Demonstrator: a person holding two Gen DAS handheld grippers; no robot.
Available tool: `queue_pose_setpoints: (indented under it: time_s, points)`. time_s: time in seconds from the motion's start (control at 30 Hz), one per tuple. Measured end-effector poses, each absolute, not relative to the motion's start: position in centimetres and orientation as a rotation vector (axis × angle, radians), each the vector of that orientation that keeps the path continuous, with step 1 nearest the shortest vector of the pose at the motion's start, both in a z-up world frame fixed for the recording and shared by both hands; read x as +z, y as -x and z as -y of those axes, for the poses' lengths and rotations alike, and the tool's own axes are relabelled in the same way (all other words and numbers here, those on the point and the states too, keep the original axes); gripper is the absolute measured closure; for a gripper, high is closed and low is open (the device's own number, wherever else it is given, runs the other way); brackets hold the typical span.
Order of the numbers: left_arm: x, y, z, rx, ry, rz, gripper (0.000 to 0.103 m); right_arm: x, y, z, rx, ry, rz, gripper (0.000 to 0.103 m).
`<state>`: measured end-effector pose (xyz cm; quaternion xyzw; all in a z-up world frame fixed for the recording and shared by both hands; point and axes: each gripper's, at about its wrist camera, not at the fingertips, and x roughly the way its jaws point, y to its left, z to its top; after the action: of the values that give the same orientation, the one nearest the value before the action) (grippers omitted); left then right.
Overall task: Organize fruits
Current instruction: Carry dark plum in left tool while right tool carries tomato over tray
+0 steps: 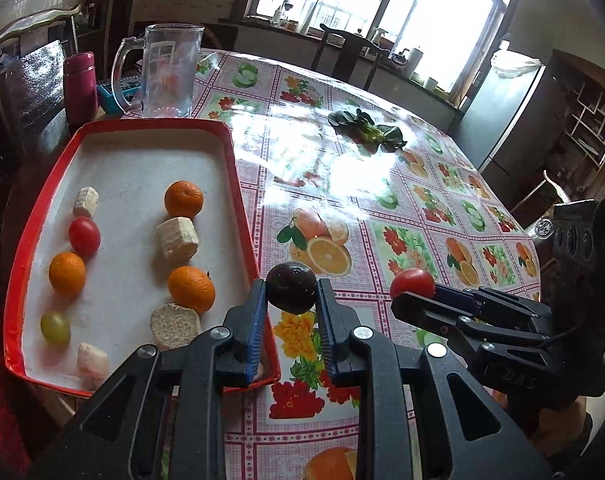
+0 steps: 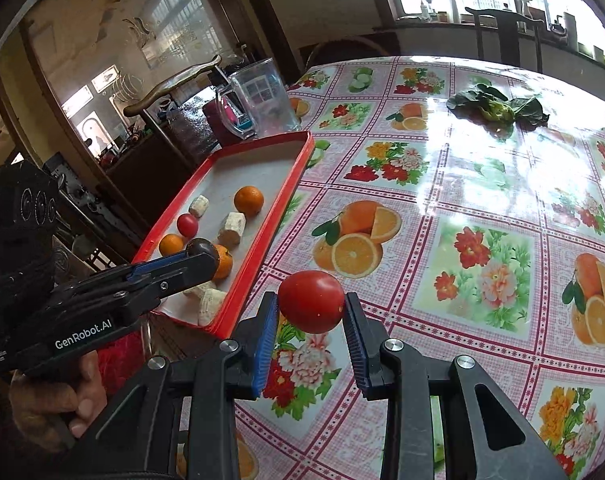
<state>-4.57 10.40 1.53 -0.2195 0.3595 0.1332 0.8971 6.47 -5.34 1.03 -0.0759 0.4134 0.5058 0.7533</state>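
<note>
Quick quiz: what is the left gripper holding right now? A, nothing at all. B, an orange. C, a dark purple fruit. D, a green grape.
C: the left gripper is shut on a dark purple fruit beside the red tray, while the right gripper holds a red tomato.

Left gripper (image 1: pixel 291 294) pinches something; right gripper (image 2: pixel 311 308) likewise, both held level, side by side.
</note>
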Motion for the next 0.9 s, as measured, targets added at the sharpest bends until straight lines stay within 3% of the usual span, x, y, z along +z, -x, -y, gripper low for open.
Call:
queue_pose_setpoints:
  time_s: [0.9]
  points:
    - [0.1, 10.6, -14.1, 0.354, 0.511, -0.733, 0.081, 1.3, -1.6, -0.1, 1.187, 0.258, -0.896, 0.070]
